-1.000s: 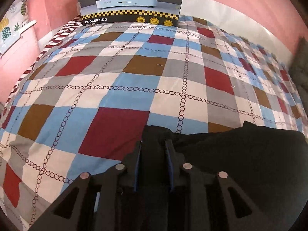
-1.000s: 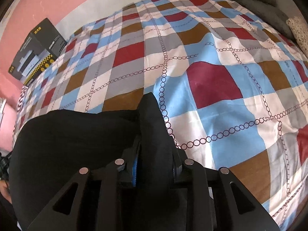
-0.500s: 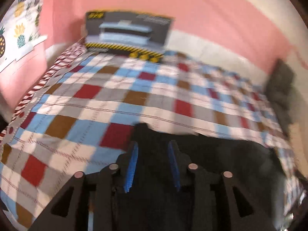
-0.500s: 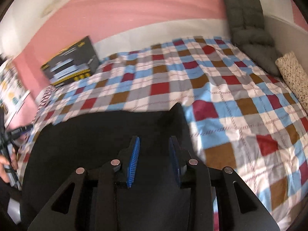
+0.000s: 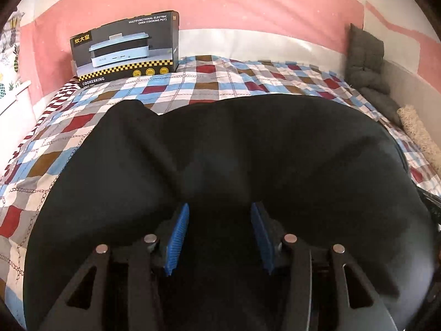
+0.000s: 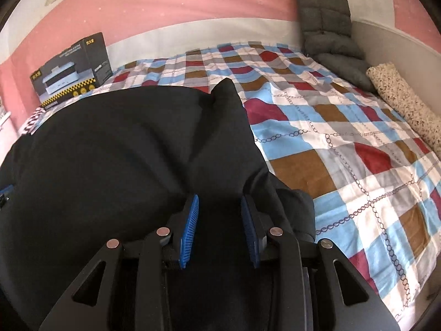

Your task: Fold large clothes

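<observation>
A large black garment (image 5: 248, 149) lies spread on the checked bedspread (image 5: 220, 80); it also fills the left of the right wrist view (image 6: 110, 151). My left gripper (image 5: 219, 215) is open, its blue pads apart just above the near part of the cloth. My right gripper (image 6: 219, 207) is open too, over the garment's right edge, where a raised corner (image 6: 226, 88) points up. Neither gripper holds cloth.
A black cooker box (image 5: 124, 49) stands at the bed's far left against the pink wall. Grey cushions (image 6: 328, 27) and a speckled roll pillow (image 6: 405, 104) lie along the right side. Bare bedspread (image 6: 344, 151) stretches to the right of the garment.
Both grippers were shut on the black garment a second ago; they have opened, let it go and drawn back and up. The garment now lies spread out.
</observation>
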The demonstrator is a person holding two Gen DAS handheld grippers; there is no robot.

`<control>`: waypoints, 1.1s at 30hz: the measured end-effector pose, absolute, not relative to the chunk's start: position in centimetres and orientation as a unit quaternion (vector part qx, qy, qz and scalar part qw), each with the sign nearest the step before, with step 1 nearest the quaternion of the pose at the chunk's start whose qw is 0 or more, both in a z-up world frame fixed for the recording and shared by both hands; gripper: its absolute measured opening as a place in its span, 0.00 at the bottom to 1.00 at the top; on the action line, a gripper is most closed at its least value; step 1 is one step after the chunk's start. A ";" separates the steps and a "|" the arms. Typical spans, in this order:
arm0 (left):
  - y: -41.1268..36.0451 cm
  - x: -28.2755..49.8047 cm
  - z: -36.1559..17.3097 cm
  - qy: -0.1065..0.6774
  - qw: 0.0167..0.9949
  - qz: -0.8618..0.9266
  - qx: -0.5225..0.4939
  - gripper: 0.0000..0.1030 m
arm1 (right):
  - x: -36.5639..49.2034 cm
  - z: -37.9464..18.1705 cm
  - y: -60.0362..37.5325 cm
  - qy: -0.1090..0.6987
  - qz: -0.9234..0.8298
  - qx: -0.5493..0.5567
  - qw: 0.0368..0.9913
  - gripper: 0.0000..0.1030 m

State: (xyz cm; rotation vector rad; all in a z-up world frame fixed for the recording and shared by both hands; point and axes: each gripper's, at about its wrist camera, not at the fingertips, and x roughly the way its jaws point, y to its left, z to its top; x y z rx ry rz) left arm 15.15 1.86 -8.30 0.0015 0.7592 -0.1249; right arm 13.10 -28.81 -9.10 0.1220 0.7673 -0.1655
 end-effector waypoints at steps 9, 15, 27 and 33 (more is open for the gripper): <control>0.4 13.3 -3.6 0.391 0.916 -0.084 -0.037 0.47 | 11.1 -2.1 -22.7 0.335 -0.029 0.048 0.941 0.31; -4.3 13.4 -6.3 0.375 0.917 -0.131 0.022 0.55 | 13.2 -7.5 -18.7 0.361 0.031 0.012 0.932 0.30; -3.2 15.4 -6.6 0.400 0.911 -0.103 0.008 0.55 | 13.9 -6.7 -18.4 0.369 0.006 -0.022 0.929 0.29; 1.4 19.5 -5.5 0.398 0.917 -0.024 -0.005 0.54 | 16.5 -3.9 -21.9 0.325 -0.040 -0.021 0.945 0.30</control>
